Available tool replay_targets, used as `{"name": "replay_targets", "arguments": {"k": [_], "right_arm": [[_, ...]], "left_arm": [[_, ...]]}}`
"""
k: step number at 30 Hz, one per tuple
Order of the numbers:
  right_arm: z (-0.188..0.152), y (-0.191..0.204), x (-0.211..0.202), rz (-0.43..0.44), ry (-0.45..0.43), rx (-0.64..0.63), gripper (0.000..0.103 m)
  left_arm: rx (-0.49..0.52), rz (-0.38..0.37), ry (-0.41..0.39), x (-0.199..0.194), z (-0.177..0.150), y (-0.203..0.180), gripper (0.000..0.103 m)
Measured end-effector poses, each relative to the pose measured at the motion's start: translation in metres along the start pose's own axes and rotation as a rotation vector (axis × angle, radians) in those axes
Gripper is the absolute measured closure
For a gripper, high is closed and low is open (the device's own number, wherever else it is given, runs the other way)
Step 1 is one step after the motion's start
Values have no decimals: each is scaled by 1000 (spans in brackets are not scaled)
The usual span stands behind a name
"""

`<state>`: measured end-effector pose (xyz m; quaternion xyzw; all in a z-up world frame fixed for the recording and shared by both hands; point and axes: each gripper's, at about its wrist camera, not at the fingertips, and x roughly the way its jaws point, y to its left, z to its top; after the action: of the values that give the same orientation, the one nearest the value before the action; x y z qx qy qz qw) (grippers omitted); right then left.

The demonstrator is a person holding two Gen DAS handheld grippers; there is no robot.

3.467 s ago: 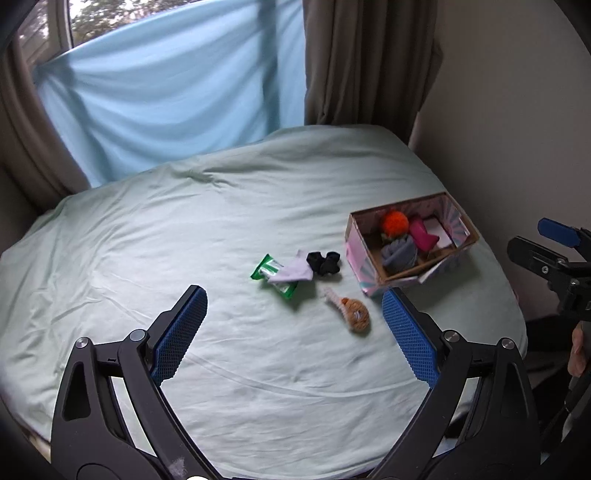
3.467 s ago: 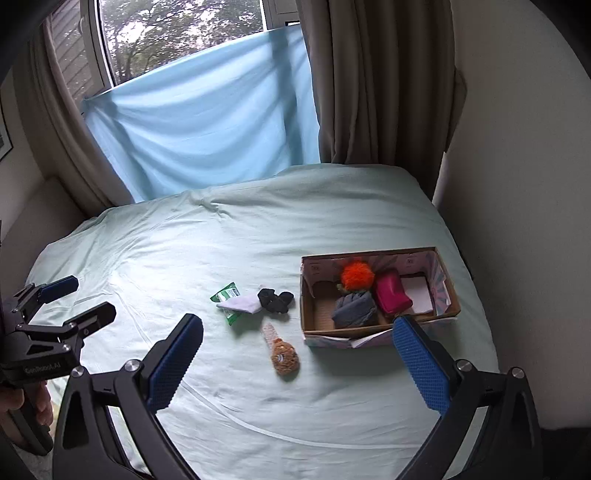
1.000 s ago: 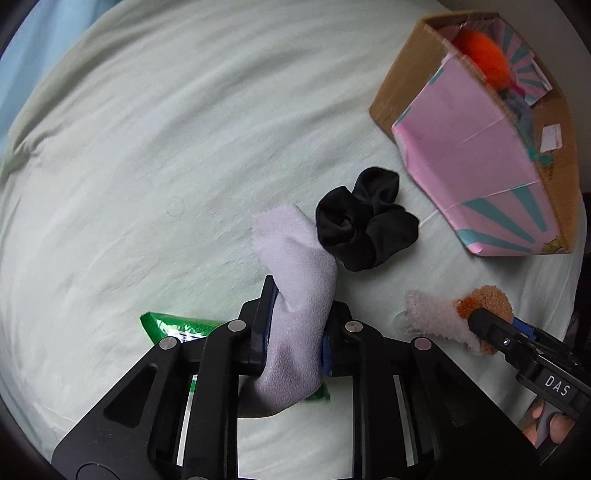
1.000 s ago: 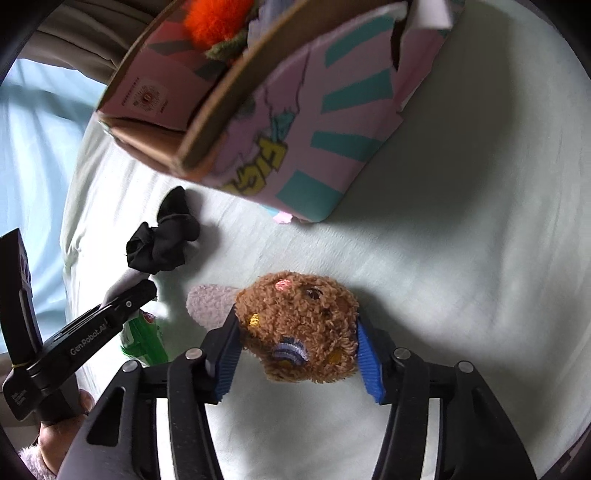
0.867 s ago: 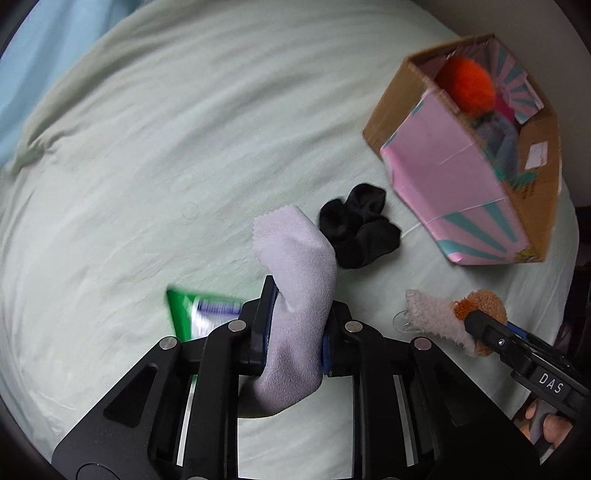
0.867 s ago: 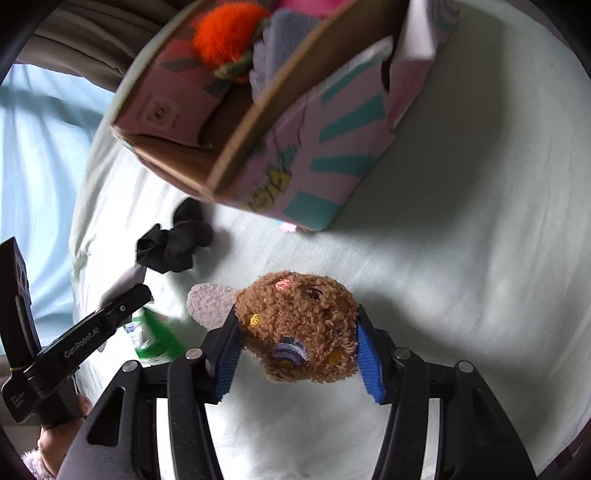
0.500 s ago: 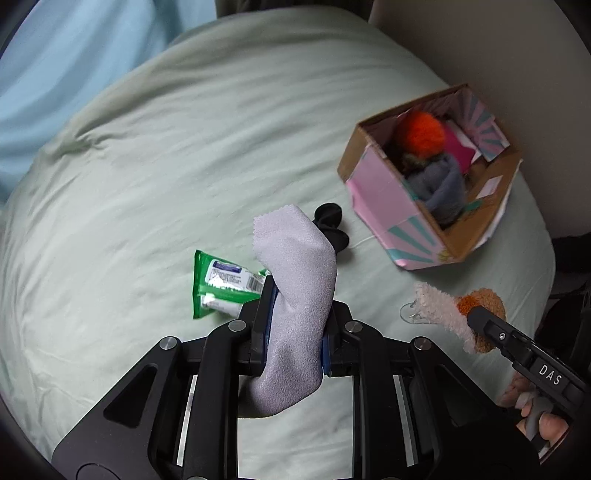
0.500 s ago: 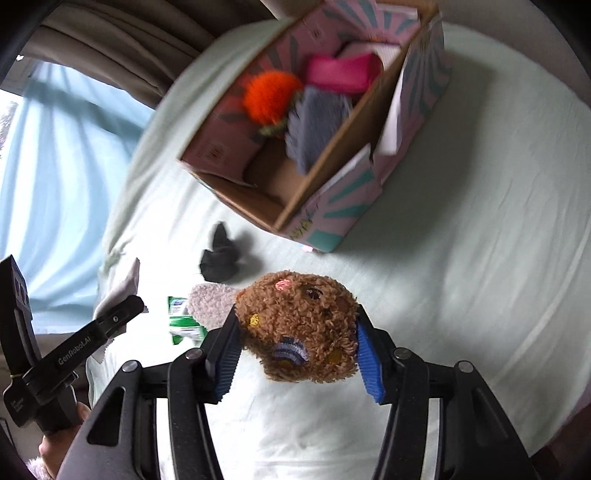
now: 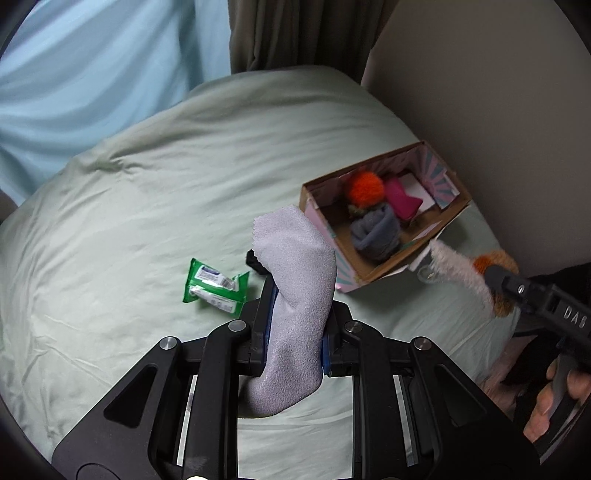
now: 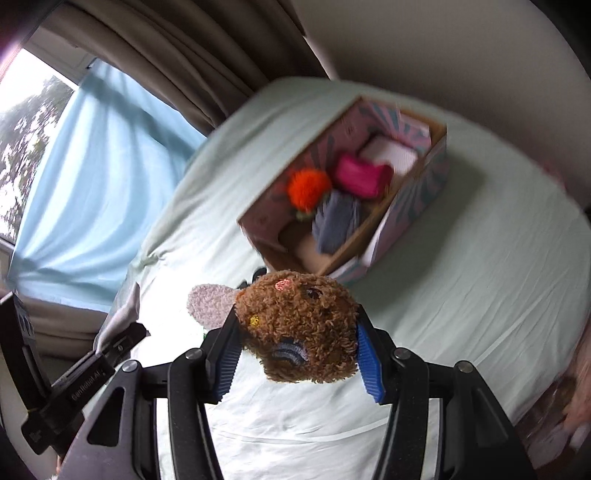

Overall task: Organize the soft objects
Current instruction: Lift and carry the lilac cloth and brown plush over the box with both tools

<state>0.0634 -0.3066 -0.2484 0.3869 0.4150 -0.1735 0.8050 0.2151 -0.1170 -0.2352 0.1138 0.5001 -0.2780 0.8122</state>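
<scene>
My left gripper (image 9: 295, 314) is shut on a lilac cloth (image 9: 295, 280) and holds it high above the bed. My right gripper (image 10: 297, 347) is shut on a brown plush toy (image 10: 299, 325) with a pale fuzzy end, also held in the air; it shows at the right of the left wrist view (image 9: 476, 273). The open pink cardboard box (image 9: 447, 218) sits on the bed ahead and holds an orange pom-pom (image 9: 364, 188), a grey knit piece (image 9: 376, 232) and a pink item (image 9: 400, 199). The box also shows in the right wrist view (image 10: 413, 206).
A green wipes packet (image 9: 212, 284) lies on the pale green bedsheet (image 9: 147, 206). A black scrunchie (image 9: 256, 264) lies behind the cloth, mostly hidden. A wall (image 9: 480, 74) stands right of the box, with curtains (image 9: 291, 33) and a window behind the bed.
Both grippers have risen well above the bed with their loads. The box now appears from above and farther off. The wipes packet and scrunchie stayed on the sheet.
</scene>
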Motion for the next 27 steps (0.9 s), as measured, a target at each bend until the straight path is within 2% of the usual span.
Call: {"name": "replay_targets", "arguments": {"k": [6,12,20,27], "right_arm": [[59,-13,-33,15,-26,-117,52],[120,-35,-32,53,6,-207,52],[186,-62,6,71,80,-255,52],[222,-79,52,72,151,-170,51]], "left_arm": [[-76,6,-41,-9,9,-43,87],[-188,23,-56,4,28,-85,87],[-242,62,0,48,52,-129,87],[-277,74,72,101,69,-135,87]]}}
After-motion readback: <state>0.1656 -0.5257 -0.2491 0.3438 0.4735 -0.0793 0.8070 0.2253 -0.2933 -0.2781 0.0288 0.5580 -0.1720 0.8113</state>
